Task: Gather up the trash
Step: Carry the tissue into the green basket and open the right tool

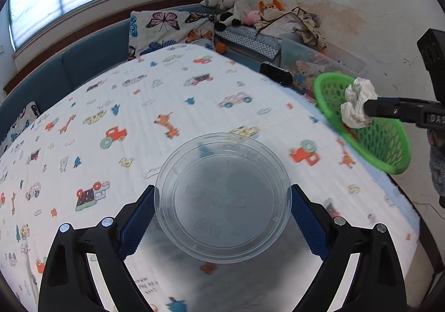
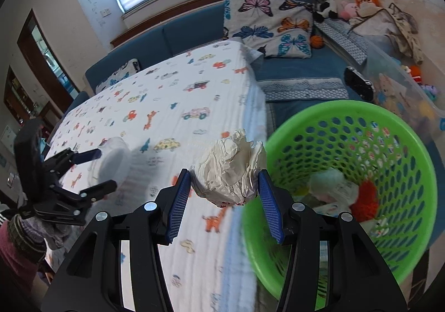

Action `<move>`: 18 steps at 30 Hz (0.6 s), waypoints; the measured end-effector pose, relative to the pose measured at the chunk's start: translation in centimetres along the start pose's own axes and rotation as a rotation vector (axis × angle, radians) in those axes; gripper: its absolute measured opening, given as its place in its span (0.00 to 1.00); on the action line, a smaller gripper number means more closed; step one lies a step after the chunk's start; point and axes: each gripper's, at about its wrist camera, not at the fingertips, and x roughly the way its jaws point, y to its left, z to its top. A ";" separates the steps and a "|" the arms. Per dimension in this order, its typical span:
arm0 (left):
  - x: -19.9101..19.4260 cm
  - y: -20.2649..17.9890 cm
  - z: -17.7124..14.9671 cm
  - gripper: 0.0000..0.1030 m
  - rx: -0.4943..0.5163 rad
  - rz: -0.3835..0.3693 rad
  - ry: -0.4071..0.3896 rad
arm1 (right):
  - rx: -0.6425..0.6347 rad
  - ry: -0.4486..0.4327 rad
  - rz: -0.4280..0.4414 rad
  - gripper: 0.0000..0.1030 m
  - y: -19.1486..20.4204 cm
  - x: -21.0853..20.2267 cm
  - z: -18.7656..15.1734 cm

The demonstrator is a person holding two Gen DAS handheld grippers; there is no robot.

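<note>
Both grippers are showing black angular frames: the left gripper [image 1: 222, 224] and right gripper [image 2: 224, 207] are wearing ribbed blue pads [image 2: 179, 205], silver round screws [image 2: 150, 206], and a knitted striped sleeve [image 2: 20, 231] is covering the left wrist.

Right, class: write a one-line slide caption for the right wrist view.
Right gripper carries crumpled paper toward the green basket; left gripper holds a clear lid.

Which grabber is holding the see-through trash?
The left gripper. Its blue pads press on a clear plastic lid, while the right gripper is clamped on a crumpled white paper ball beside the green basket.
</note>
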 end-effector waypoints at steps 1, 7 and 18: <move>-0.3 -0.4 0.1 0.87 0.004 -0.003 -0.006 | 0.001 -0.002 -0.007 0.49 -0.3 -0.3 -0.2; -1.6 -2.7 1.1 0.87 0.026 -0.015 -0.035 | 0.025 -0.001 -0.056 0.49 -2.6 -1.5 -1.1; -2.5 -6.8 3.3 0.87 0.063 -0.049 -0.068 | 0.086 0.003 -0.171 0.50 -7.9 -3.4 -2.7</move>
